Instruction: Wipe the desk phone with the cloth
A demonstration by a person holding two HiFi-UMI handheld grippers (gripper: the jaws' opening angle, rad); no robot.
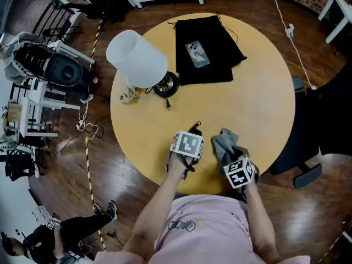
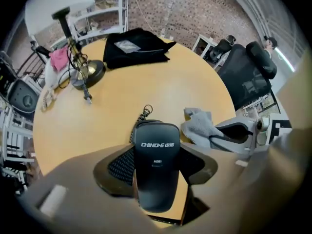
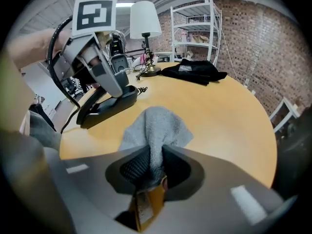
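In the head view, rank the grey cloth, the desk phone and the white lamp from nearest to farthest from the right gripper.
1. Grey cloth: pinched in the right gripper's jaws, at the table's near edge.
2. Desk phone: just to the gripper's left, also at the near edge.
3. White lamp: across the table, on the far left.

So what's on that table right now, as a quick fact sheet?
surface: round wooden table
left tool: shut on black desk phone handset
right tool: shut on grey terry cloth
cloth versus handset: side by side, apart
far side: white-shaded lamp; black fabric pouch with a smartphone on it
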